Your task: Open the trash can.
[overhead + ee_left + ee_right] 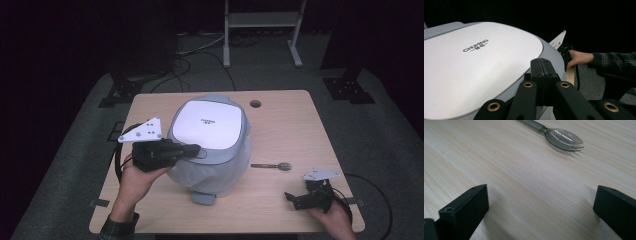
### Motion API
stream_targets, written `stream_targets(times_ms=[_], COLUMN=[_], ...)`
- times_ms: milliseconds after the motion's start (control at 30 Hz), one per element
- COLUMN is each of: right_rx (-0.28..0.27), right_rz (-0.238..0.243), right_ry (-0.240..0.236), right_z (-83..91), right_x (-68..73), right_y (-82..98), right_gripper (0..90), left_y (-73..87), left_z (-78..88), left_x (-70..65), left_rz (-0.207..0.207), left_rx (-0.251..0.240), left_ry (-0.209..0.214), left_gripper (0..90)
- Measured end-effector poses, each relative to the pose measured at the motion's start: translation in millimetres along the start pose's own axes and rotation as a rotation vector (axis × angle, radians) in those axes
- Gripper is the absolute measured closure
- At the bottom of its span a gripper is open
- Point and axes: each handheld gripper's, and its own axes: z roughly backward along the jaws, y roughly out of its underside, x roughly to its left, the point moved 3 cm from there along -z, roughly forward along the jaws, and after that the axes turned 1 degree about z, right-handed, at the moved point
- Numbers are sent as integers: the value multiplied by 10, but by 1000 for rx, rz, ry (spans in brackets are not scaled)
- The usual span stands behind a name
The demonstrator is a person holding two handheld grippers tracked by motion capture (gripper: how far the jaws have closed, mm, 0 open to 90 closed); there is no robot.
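Left claw (pixel 192 149): jaws pressed together, nothing between them, tips resting at the lid's front-left edge. Rice cooker (pixel 210 145): grey body, glossy white rounded-square lid with dark lettering, centre of the desk (pixel 285 120). Spork (pixel 272 166): translucent grey, flat on the desk just right of the cooker. Right claw (pixel 295 199): jaws spread wide, empty, near the front-right corner.

One light wooden rectangular table (pixel 290 130) carries one rounded grey rice cooker with a white lid (pixel 210 142) at its centre and one translucent grey plastic spork (pixel 272 166) at four o'clock. Two black two-jaw grippers: the left gripper (pixel 192 149) at nine o'clock, the right gripper (pixel 292 200) at five.
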Motion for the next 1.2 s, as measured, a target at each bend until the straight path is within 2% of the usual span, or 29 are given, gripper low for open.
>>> stream_targets(times_ms=[100, 567, 767, 1000, 1200], right_rx=[0, 0, -1, 0, 0], right_rz=[0, 1, 1, 1, -1], right_ry=[0, -1, -1, -1, -2], right_z=[0, 1, 2, 2, 4], right_x=[0, 2, 2, 2, 5], right_y=[0, 2, 2, 2, 4], right_gripper=[0, 0, 0, 0, 0], left_y=[-1, 48, 25, 40, 46], left_z=[-4, -47, -11, 77, 157], left_x=[-10, 6, -23, 7, 3], left_rz=[-7, 31, 10, 28, 25], left_rx=[2, -7, -3, -25, -28], left_ry=[-11, 37, 25, 16, 0], left_gripper=[899, 900, 898, 888, 882])
